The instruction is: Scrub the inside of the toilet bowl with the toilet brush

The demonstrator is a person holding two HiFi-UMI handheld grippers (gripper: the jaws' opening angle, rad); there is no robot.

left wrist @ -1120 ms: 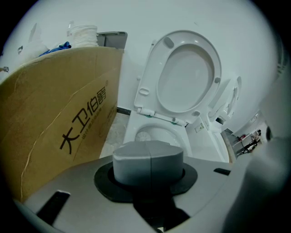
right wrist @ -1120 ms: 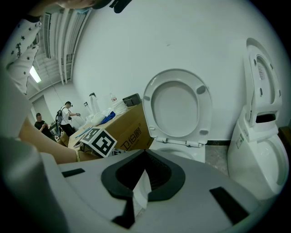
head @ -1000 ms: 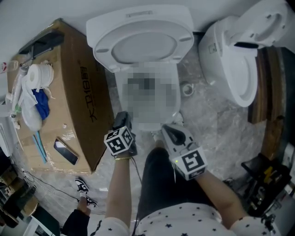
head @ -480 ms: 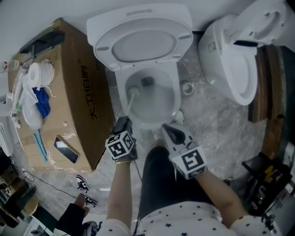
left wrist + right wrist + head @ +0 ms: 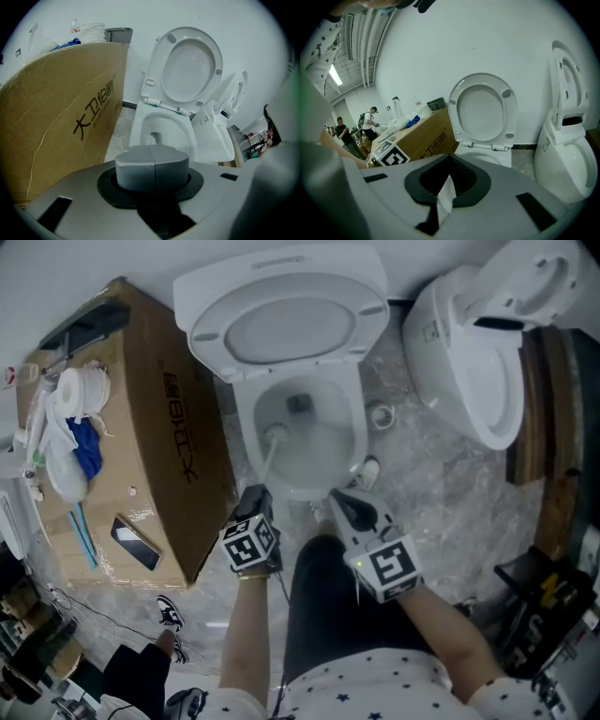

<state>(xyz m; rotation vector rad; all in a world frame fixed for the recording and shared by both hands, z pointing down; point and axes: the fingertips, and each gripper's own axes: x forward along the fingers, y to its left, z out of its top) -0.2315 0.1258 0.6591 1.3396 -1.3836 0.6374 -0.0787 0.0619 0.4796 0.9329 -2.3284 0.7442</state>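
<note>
The white toilet bowl (image 5: 356, 442) stands with its seat and lid (image 5: 291, 329) raised. The toilet brush (image 5: 275, 435) has its white head against the bowl's inner left wall, with the handle slanting back to my left gripper (image 5: 253, 495), which is shut on it. In the left gripper view the shut jaws (image 5: 152, 157) hide the handle, and the brush head (image 5: 149, 139) shows inside the bowl (image 5: 185, 136). My right gripper (image 5: 343, 505) hovers at the bowl's front right, apart from the brush. Its jaws (image 5: 449, 180) look shut, with a thin white strip at their seam.
A big cardboard box (image 5: 159, 427) stands close on the toilet's left, carrying a tissue roll (image 5: 80, 395), a blue cloth and a phone (image 5: 134, 547). A second toilet (image 5: 478, 352) stands at the right. My dark-trousered leg (image 5: 323, 615) is below the grippers. People stand far off (image 5: 370, 122).
The brush head has slid a little nearer along the bowl's left wall. My left gripper has drawn back slightly. The right gripper has barely moved.
</note>
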